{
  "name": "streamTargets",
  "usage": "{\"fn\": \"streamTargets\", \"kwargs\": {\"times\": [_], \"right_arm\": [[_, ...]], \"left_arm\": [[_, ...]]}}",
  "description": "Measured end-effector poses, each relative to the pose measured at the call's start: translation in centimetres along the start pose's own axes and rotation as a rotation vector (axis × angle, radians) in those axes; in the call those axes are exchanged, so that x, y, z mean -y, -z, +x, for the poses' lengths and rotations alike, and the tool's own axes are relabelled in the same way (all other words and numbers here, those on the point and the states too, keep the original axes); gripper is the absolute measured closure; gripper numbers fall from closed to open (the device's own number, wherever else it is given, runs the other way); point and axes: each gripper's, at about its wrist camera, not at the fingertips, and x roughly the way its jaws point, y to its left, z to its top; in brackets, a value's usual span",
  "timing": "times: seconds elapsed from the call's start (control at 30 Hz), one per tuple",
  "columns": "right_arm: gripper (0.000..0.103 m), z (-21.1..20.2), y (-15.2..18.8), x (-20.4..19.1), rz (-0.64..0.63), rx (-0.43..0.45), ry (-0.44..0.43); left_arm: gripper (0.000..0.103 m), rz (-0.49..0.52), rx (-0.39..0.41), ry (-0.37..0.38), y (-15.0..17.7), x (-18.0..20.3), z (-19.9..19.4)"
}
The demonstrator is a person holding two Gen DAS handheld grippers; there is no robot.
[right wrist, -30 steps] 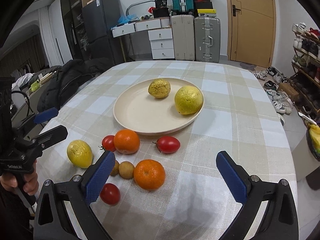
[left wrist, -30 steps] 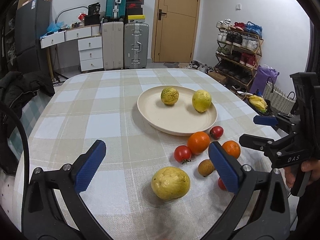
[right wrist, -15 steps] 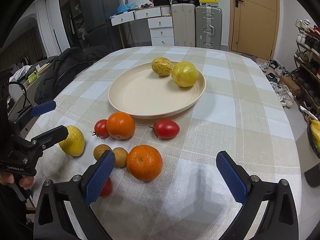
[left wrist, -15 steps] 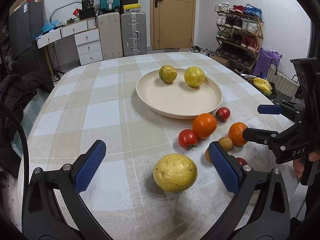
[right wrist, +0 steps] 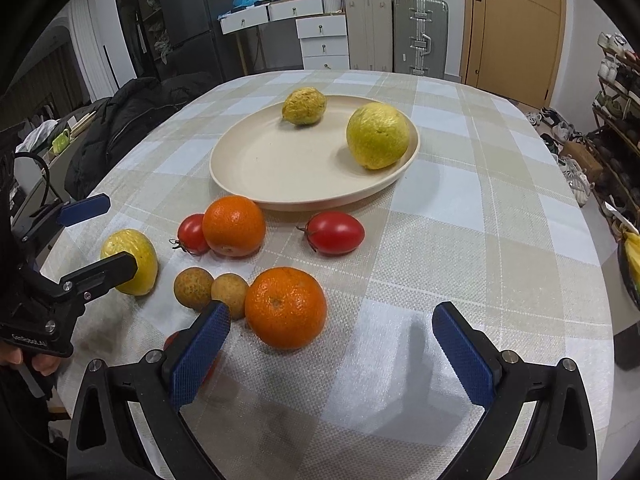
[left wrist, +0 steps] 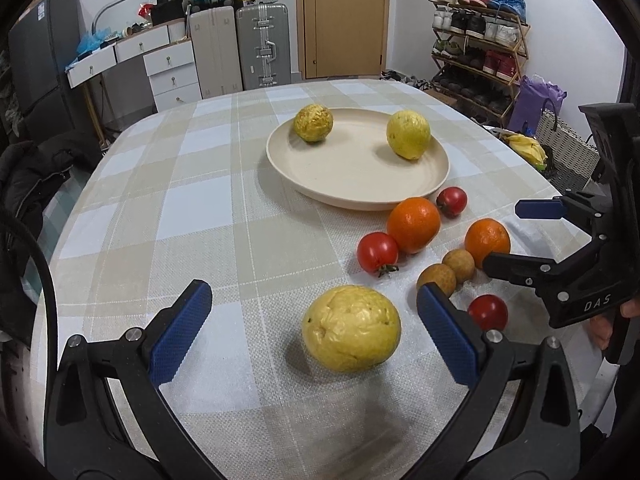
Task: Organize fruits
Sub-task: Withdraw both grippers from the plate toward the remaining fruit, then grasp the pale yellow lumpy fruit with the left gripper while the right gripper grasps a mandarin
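Observation:
A cream plate [left wrist: 360, 188] [right wrist: 256, 168] holds two yellow fruits [left wrist: 408, 134] [right wrist: 378, 135]. In front of it on the checked cloth lie two oranges [left wrist: 413, 225] [right wrist: 285, 307], three red tomatoes [left wrist: 377, 252] [right wrist: 335, 233], two small brown fruits [left wrist: 437, 278] [right wrist: 193, 288] and a large wrinkled yellow fruit [left wrist: 351, 333] [right wrist: 130, 261]. My left gripper [left wrist: 314, 332] is open, its fingers on either side of that yellow fruit without touching it. My right gripper [right wrist: 330, 346] is open, with the nearer orange just inside its left finger [right wrist: 200, 354].
The table's right edge [left wrist: 560, 200] drops to a floor with a shoe rack [left wrist: 476, 60], a wicker basket [left wrist: 568, 152] and bananas [left wrist: 524, 146]. A dark jacket [right wrist: 128, 128] lies on a chair at the left. Suitcases [left wrist: 240, 48] and drawers stand behind.
Both grippers have moved forward and down toward the fruit. The yellow fruit now lies between my left fingers and the orange sits closer to my right gripper. Jaws stay open.

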Motion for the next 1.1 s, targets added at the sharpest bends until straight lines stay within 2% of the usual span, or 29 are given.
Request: {"fn": "streamTargets", "kwargs": {"times": [0.53,0.83,1.1], "right_arm": [[0.000,1.3,0.5,-0.1,0.004,-0.035,0.018],[0.002,1.2,0.3,0.4,0.022,-0.030,-0.003],[0.024,0.7,0.3,0.1,0.012,-0.008,-0.051]], "left_arm": [[0.001,0.015,-0.086,0.000,0.6,0.4,2.1],[0.001,0.022,-0.100,0.008,0.8,0.5,2.5],[0.001,0.030,-0.104,0.017,0.9,0.7,2.6]]}}
